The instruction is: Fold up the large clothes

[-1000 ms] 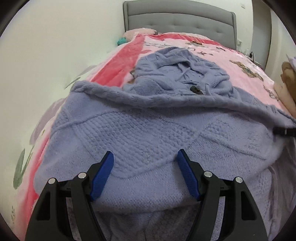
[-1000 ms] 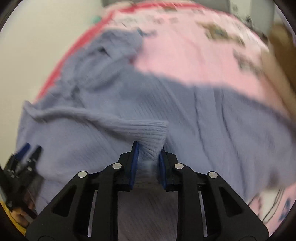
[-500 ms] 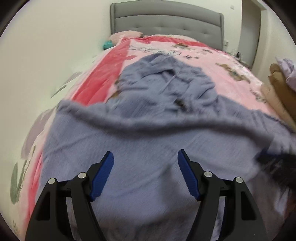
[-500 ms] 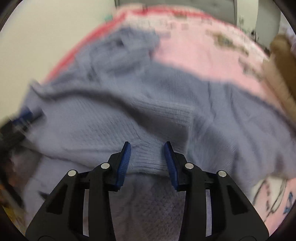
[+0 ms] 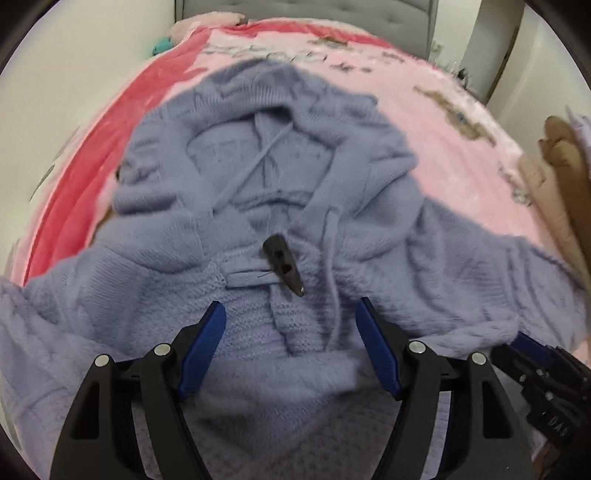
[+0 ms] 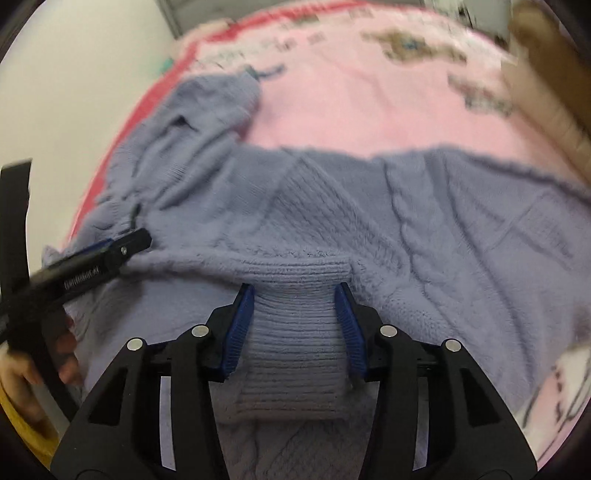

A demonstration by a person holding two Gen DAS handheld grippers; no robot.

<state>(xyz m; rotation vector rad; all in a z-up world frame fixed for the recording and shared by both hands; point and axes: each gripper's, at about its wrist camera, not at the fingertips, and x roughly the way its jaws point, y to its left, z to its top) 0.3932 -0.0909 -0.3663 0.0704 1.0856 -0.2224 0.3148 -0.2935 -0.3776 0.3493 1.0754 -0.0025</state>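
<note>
A lavender knit hooded cardigan [image 5: 369, 236] lies spread on the bed's pink blanket [image 5: 424, 110], its hood toward the headboard [image 5: 303, 11] and its body reaching to the near edge. The left hand-held gripper [image 5: 288, 347] stands wide with nothing between its blue pads, hovering just over the cardigan's front below the dark toggle button [image 5: 282, 264]; a second ago it looked across a folded-over sleeve lower on the body, and the toggle sat far ahead. The right hand-held gripper [image 6: 295, 325] has its jaws opening, with the ribbed sleeve cuff [image 6: 295, 347] lying between the pads, which stand at its edges; a second ago they pinched that cuff tightly. The folded sleeve now rests flat across the body. Tan folded clothes [image 5: 565, 162] sit at the bed's right edge.
</note>
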